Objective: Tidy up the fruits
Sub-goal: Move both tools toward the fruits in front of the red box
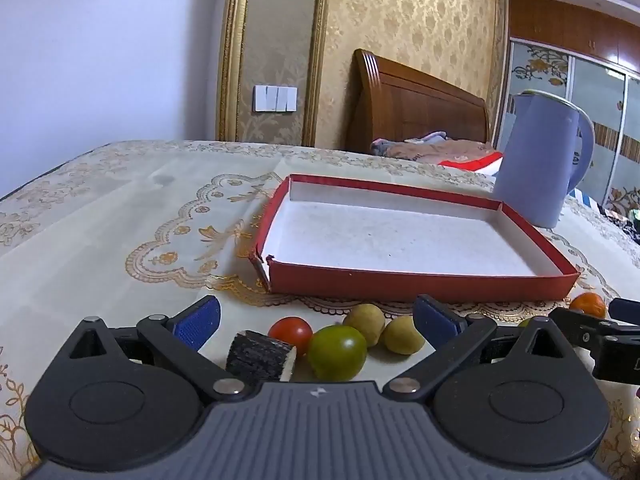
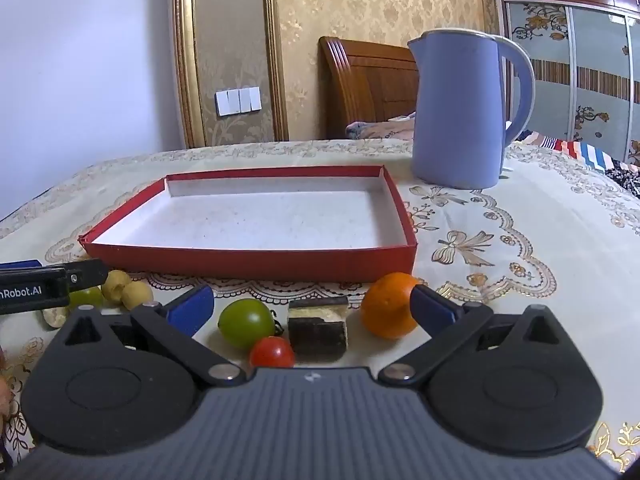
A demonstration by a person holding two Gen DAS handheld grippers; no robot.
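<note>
A shallow red tray (image 1: pixel 420 282), white inside and empty, lies on the table just beyond a row of small fruit. In the left wrist view my left gripper (image 1: pixel 316 318) is open over a red cherry tomato (image 1: pixel 291 330), a green tomato (image 1: pixel 337 352), two pale yellow fruits (image 1: pixel 364 320) and a dark-skinned chunk (image 1: pixel 260 356). My right gripper (image 2: pixel 312 306) is also open, with a green tomato (image 2: pixel 246 322), a red tomato (image 2: pixel 272 352) and a dark chunk (image 2: pixel 318 328) between its fingers. An orange (image 2: pixel 390 306) sits by its right fingertip. Neither gripper holds anything.
A lilac electric kettle (image 2: pixel 460 112) stands behind the tray's right far corner. The table wears a cream cloth with gold embroidery (image 2: pixel 500 248). The left gripper's arm (image 2: pixel 40 284) juts in at the left of the right wrist view. A wooden headboard and bed lie beyond.
</note>
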